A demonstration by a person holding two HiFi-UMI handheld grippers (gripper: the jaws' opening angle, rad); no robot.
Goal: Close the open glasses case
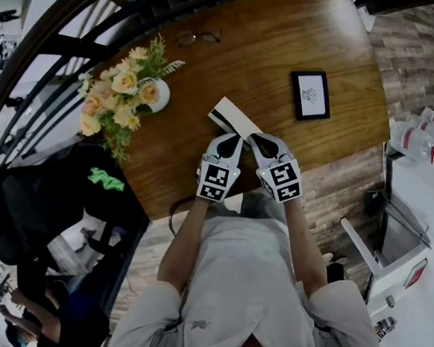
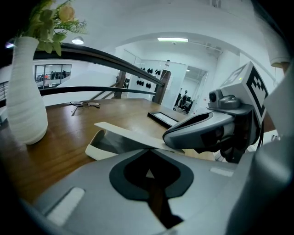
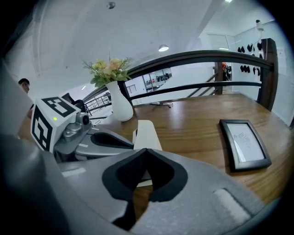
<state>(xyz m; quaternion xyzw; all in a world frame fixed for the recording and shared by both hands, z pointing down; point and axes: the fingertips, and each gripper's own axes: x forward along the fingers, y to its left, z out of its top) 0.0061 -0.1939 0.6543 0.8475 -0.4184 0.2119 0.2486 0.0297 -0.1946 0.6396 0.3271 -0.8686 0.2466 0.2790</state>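
Observation:
The white glasses case [image 1: 231, 118] lies open near the table's front edge, its flat lid [image 2: 124, 133] raised at a slant over the base [image 2: 98, 149]. My left gripper [image 1: 233, 138] is shut, its tips right at the lid's near edge [image 2: 148, 150]. Beside it my right gripper [image 1: 254, 138] is also shut, and its nose [image 2: 197, 133] hangs over the lid's near end. In the right gripper view the lid [image 3: 147, 133] runs straight ahead of the shut tips [image 3: 145, 149]. Whether either gripper touches the lid is hidden.
A white vase of yellow flowers [image 1: 126, 91] stands on the round wooden table [image 1: 287, 40] at the left. Folded spectacles [image 1: 198, 36] lie at the far side, and a black picture frame [image 1: 311, 94] lies to the right. A dark railing [image 1: 70, 45] curves behind the table.

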